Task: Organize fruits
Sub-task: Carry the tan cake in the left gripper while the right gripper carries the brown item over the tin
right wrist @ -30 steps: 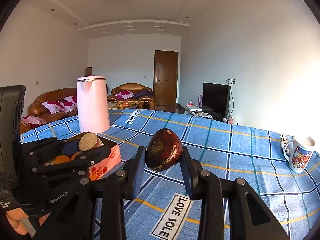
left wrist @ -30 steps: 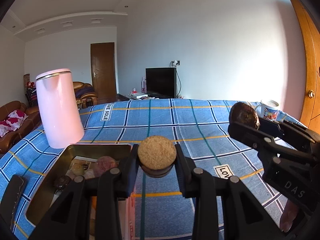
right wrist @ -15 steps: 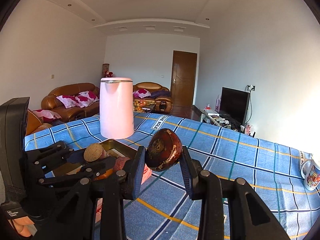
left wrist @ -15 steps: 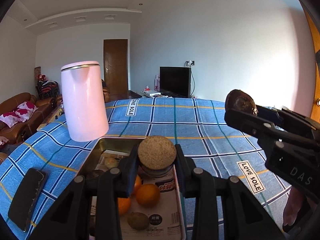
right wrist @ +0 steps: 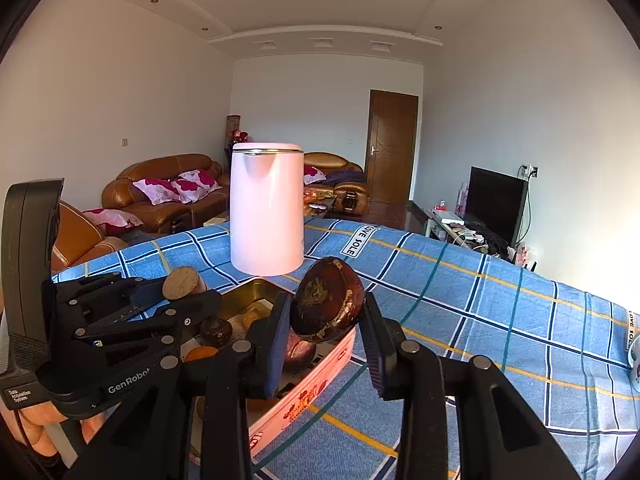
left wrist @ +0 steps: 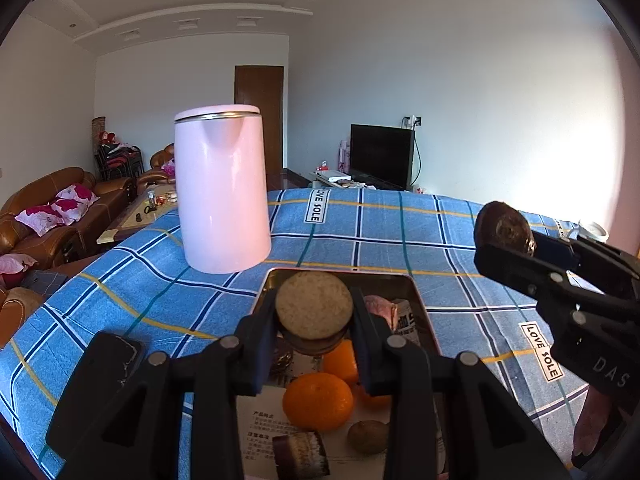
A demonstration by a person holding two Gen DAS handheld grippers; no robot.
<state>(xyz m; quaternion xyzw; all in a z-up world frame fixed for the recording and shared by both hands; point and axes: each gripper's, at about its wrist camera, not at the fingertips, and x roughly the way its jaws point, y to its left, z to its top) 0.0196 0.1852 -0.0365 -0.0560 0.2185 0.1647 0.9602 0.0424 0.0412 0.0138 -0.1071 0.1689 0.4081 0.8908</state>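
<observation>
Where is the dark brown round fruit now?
The dark brown fruit is clamped in the right gripper, raised above the tin tray's near edge, in front of the pink kettle.

The left gripper [left wrist: 314,316] is held level, jaws clamped on a tan round fruit [left wrist: 314,305]. The right gripper [right wrist: 326,326] is raised just to its right, jaws closed around a dark brown fruit [right wrist: 327,300]. Both grippers are pointed forward.

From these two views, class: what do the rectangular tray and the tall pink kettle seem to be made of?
Rectangular tray: probably tin-plated metal, with a glossy gold inside that reflects and printed pink outer walls. Tall pink kettle: likely smooth matte plastic, with a shiny metal rim.
</observation>
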